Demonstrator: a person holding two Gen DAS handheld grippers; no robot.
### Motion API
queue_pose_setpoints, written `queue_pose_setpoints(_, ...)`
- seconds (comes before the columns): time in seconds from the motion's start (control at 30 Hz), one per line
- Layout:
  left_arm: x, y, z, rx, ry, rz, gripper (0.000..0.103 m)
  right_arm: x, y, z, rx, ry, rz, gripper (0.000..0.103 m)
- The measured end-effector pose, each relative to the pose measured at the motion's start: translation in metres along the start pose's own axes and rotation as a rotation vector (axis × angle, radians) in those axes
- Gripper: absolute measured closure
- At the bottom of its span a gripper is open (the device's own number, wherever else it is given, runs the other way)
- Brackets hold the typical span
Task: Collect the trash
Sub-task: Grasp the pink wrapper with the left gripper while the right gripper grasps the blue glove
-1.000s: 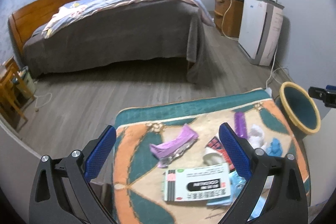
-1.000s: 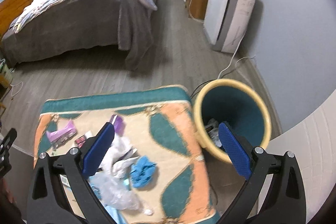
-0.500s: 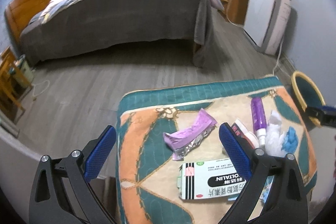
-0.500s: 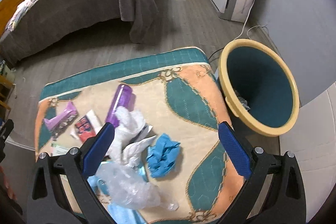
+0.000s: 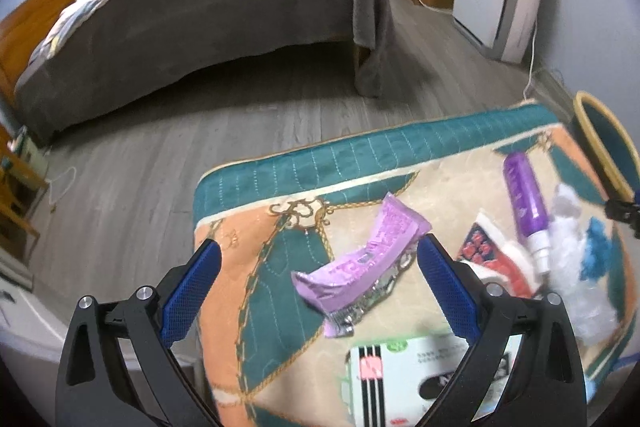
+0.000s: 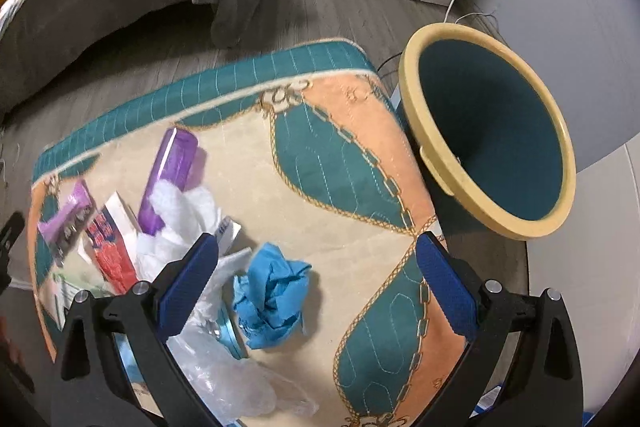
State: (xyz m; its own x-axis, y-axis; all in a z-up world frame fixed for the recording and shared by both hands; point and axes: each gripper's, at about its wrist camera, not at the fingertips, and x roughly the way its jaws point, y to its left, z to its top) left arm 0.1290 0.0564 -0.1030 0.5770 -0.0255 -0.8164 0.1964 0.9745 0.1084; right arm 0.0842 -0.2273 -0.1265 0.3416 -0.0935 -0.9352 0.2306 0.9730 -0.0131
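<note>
Above, both grippers are hovering with fingers spread wide: the left gripper [image 5: 318, 253] over a purple wrapper [image 5: 360, 265], the right gripper [image 6: 316, 249] over crumpled blue paper [image 6: 272, 301] beside the bin [image 6: 486, 131].

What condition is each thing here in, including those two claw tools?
Left hand-held gripper: open, empty.
Right hand-held gripper: open, empty.
Purple wrapper: torn open, lying flat.
Blue paper: crumpled.
Purple bottle: lying on its side.
Bin: upright beside the table, open.
Plastic bag: crumpled.
</note>
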Motion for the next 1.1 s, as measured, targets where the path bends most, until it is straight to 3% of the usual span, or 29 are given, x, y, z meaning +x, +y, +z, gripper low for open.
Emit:
queue_pose_setpoints(0.13, 0.019, -0.01, -0.004, 0.035, 0.029, -0.046, 0.007, 0.006, -0.005, -0.006, 0.019, 0.03, 0.025, 0.006)
queue_pose_setpoints(0.3, 0.039, -0.023, -0.011, 0.1, 0.082, -0.04, 0.009, 0.017, -0.012, -0.014, 0.039, 0.07, 0.033, 0.006)
queue_pose_setpoints(0.47, 0.052, -0.023, -0.017, 0.087, 0.145, -0.053, 0.033, 0.022, -0.008, -0.02, 0.021, 0.092, 0.072, 0.01)
queue_pose_setpoints(0.53, 0.053, -0.023, -0.019, 0.081, 0.154, -0.06, 0.038, 0.025, -0.005, -0.023, -0.002, 0.112, 0.074, 0.023)
queue_pose_setpoints(0.6, 0.055, -0.023, -0.02, 0.086, 0.17, -0.063, 0.056, 0.027, -0.006, -0.025, 0.01, 0.127, 0.109, 0.035)
queue_pose_setpoints(0.63, 0.055, -0.023, -0.021, 0.089, 0.18, -0.063, 0.063, 0.027, -0.006, -0.025, 0.022, 0.134, 0.149, 0.049)
queue_pose_setpoints(0.67, 0.055, -0.023, -0.021, 0.093, 0.181, -0.064, 0.067, 0.025, -0.006, -0.025, 0.027, 0.136, 0.175, 0.057)
queue_pose_setpoints(0.7, 0.053, -0.023, -0.022, 0.098, 0.175, -0.064, 0.07, 0.024, -0.007, -0.026, 0.029, 0.134, 0.186, 0.067)
queue_pose_setpoints(0.73, 0.051, -0.024, -0.021, 0.1, 0.168, -0.067, 0.08, 0.02, -0.005, -0.026, 0.024, 0.127, 0.177, 0.073)
queue_pose_setpoints(0.87, 0.035, -0.021, -0.012, 0.076, 0.108, -0.071, 0.087, 0.003, -0.009, -0.018, 0.041, 0.079, 0.187, 0.075)
queue_pose_setpoints(1.1, -0.003, -0.024, 0.011, 0.056, -0.028, -0.083, 0.087, -0.049, -0.018, 0.011, 0.033, -0.087, 0.188, 0.076)
